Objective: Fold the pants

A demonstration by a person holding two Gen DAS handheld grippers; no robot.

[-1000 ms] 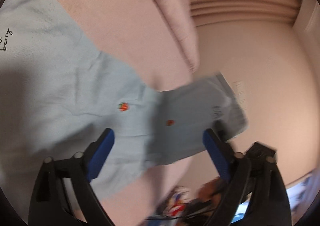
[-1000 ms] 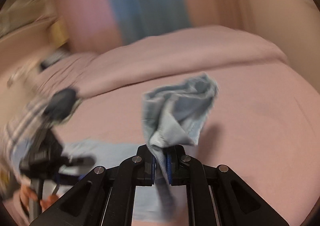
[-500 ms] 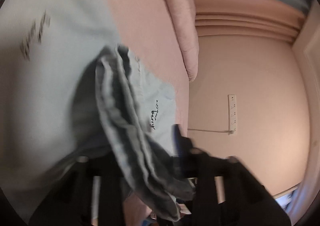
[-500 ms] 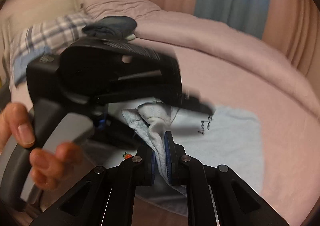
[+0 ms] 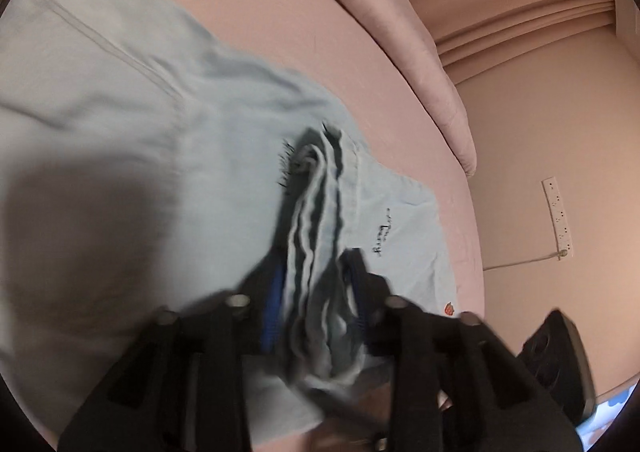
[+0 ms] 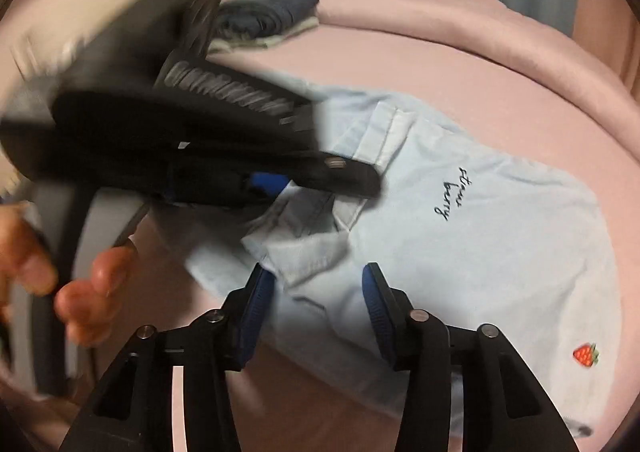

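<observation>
right gripper (image 6: 316, 304) tilted down, jaws opening, nothing pinched, bunched waistband just beyond; left gripper (image 5: 316, 300) angled down at near left, hand (image 6: 76, 292) on its grip, jaws opening, gathered fold between them; light blue pants (image 6: 500, 244) on pink bed (image 6: 460, 63)

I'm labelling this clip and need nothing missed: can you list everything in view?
pants: one, pale blue with dark script and a small red strawberry, spread on the bed, a bunched part lying between the left gripper's fingers
bed: one, pink cover, under the pants
folded clothes: one small pile, dark blue on pale, far side of the bed
power strip: one, white, on the wall
left gripper: one, black with blue pads, jaws opening around the bunched cloth
right gripper: one, black with blue pads, jaws opening, over the pants
hand: one, on the left gripper's handle
</observation>
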